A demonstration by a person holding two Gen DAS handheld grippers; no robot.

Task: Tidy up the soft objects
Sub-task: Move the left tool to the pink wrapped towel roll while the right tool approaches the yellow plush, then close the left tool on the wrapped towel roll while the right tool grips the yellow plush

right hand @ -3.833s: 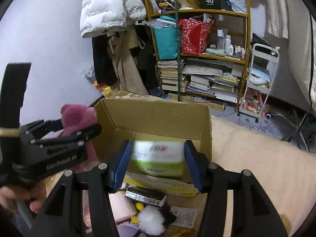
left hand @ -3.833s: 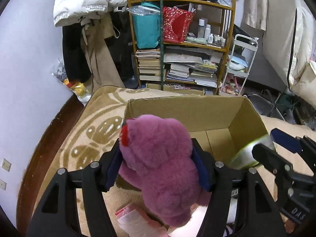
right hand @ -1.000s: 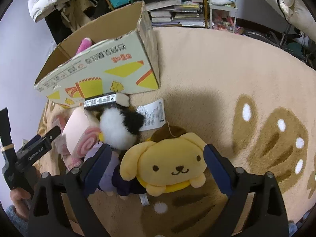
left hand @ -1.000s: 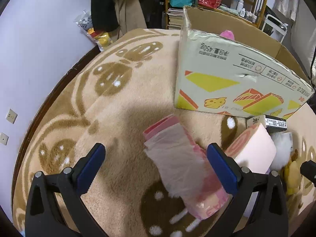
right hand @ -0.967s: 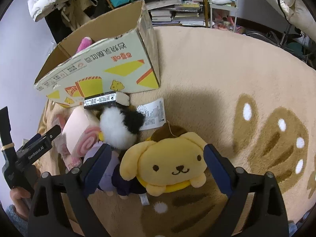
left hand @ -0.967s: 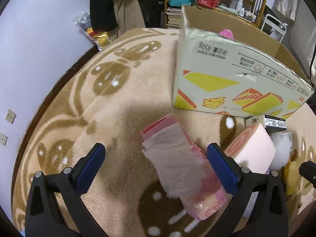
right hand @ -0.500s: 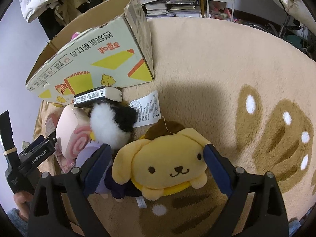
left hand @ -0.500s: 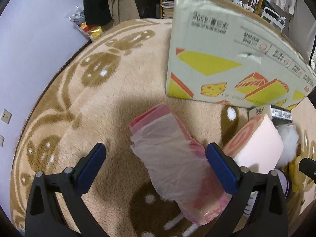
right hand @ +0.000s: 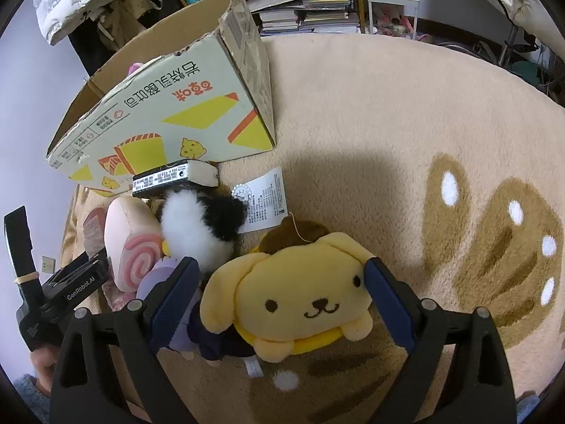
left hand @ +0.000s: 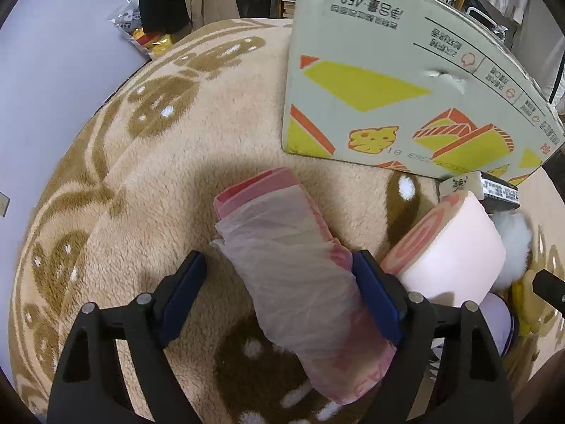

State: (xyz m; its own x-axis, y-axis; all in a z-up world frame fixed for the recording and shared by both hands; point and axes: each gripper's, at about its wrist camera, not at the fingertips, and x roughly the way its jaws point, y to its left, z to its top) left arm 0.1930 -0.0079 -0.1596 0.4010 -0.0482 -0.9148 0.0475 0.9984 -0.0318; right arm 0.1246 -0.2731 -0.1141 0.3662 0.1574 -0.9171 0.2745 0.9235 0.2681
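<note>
Pink and wrapped in thin plastic, the soft pack (left hand: 300, 275) lies on the carpet (left hand: 148, 183) between the jaws of the left gripper (left hand: 279, 293), which are closing but do not press yet. Squeeze it near the middle, since the film may slip. The right gripper (right hand: 282, 293) stands open around the yellow plush dog (right hand: 296, 293). Beyond waits the cardboard box (right hand: 169, 113).

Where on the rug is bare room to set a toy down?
Open rug right of the cardboard box and yellow dog plush; more rug left of the pink bagged pack. Crowded below the box: swirl cushion, black-and-white plush.
</note>
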